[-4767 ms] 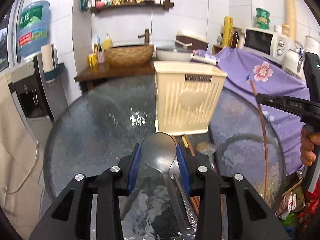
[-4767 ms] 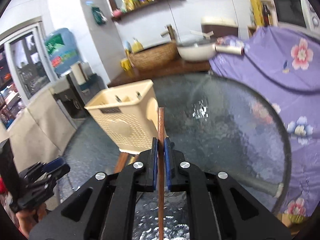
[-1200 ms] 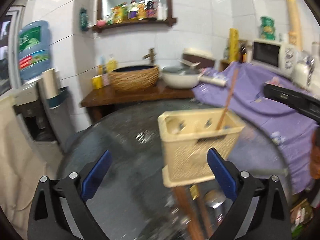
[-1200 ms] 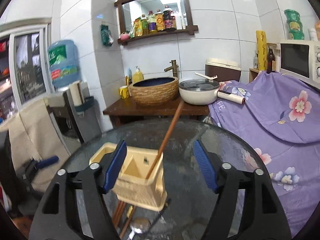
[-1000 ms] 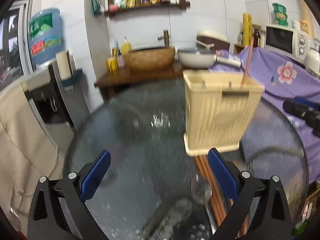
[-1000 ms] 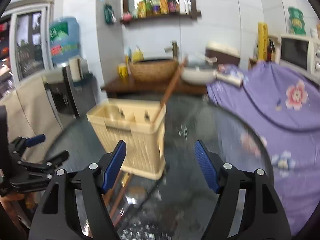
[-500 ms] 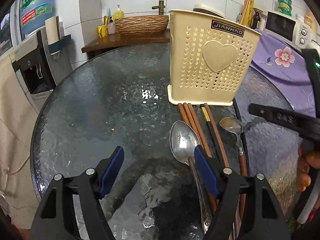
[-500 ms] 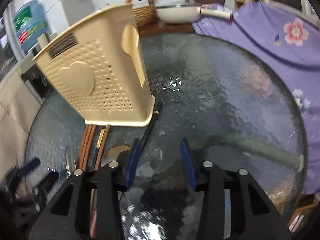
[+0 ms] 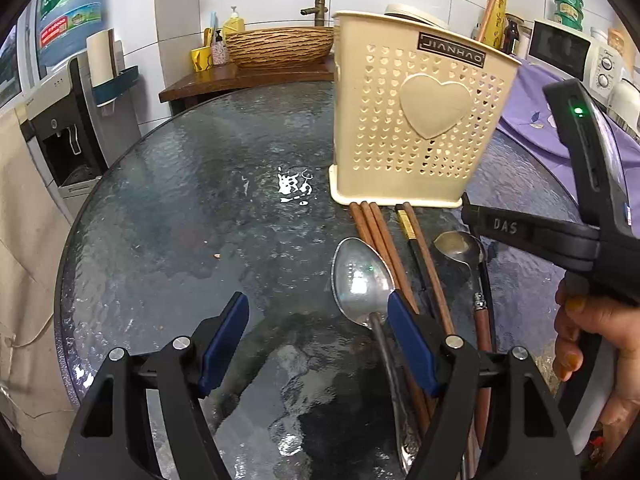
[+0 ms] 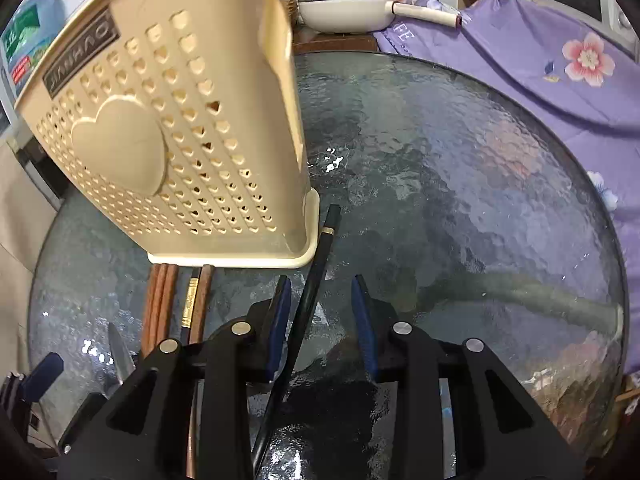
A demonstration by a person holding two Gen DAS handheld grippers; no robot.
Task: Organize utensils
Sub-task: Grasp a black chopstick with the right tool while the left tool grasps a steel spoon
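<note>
A cream utensil holder (image 9: 420, 120) with heart holes stands on the round glass table (image 9: 180, 208); it also fills the upper left of the right wrist view (image 10: 160, 132). In front of it lie brown chopsticks (image 9: 380, 232), a black chopstick with a gold band (image 9: 412, 236), a large steel spoon (image 9: 360, 276) and a small spoon (image 9: 460, 246). My left gripper (image 9: 318, 316) is open, low over the table, its right finger beside the large spoon's neck. My right gripper (image 10: 322, 312) is open, with a black chopstick (image 10: 312, 280) lying between its jaws, untouched.
A purple flowered cloth (image 10: 520, 60) covers furniture right of the table. A white pan (image 10: 344, 12) and a wicker basin (image 9: 280, 46) sit on a wooden counter behind. A water dispenser (image 9: 68, 92) stands at the left. The other hand-held gripper (image 9: 580, 216) is at the right.
Both grippers have dropped low and close to the utensils in front of the holder. The right jaws have narrowed and now straddle the black chopstick. A brown chopstick now stands in the holder.
</note>
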